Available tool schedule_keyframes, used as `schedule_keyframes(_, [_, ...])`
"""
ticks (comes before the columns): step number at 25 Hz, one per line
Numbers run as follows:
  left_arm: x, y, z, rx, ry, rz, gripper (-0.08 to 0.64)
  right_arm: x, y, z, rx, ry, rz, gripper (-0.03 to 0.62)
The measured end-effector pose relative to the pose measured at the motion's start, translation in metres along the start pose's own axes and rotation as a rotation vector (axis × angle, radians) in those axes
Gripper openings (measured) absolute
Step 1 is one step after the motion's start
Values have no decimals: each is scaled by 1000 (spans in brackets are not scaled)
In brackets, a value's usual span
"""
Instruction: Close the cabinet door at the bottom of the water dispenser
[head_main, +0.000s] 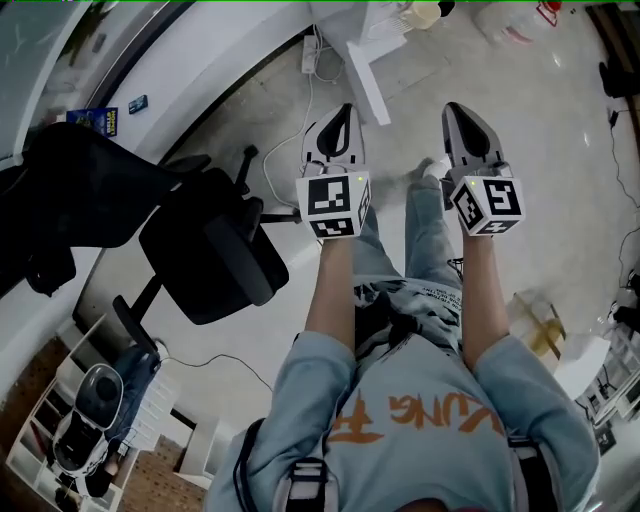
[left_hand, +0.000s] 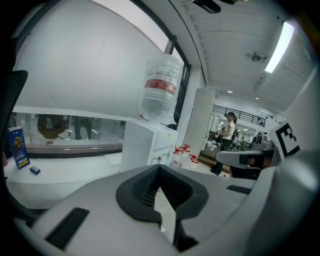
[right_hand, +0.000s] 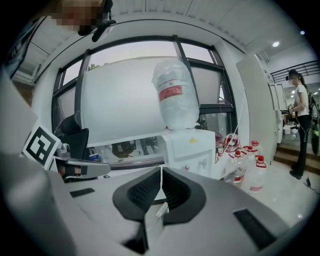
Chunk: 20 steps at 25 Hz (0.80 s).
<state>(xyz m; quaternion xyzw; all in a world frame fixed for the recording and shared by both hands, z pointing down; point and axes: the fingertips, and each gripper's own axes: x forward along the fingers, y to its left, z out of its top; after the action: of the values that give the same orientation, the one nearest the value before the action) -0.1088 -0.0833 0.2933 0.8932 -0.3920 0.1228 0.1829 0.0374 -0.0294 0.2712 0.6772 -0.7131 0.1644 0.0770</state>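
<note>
Closed left claw (head_main: 344, 108), closed right claw (head_main: 453, 108), water dispenser (right_hand: 192, 150) seemingly well ahead.

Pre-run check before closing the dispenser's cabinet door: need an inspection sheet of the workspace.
Surface: pale floor, no table in use.
Job's things: water dispenser with bottle on top; cabinet door hidden behind the gripper bodies.
Clutter: spare bottles beside the dispenser; office chair at left.
Grippers: left gripper and right gripper both shut, empty.
Cables: white cable on floor near chair.
Surroundings: person standing in the background; windows behind the dispenser.
</note>
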Motion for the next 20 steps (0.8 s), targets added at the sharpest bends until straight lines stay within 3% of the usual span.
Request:
schedule_keyframes(5, [25, 10, -35, 1, 29, 42, 11, 36, -11, -46, -13, 47, 52, 31])
schedule_keyframes(12, [61, 33, -125, -63, 106, 122, 11, 72, -20, -124, -36, 165, 127, 31])
schedule_keyframes(20, [95, 35, -197, -87, 156, 114, 11, 92, -23, -196, -47, 230, 161, 31])
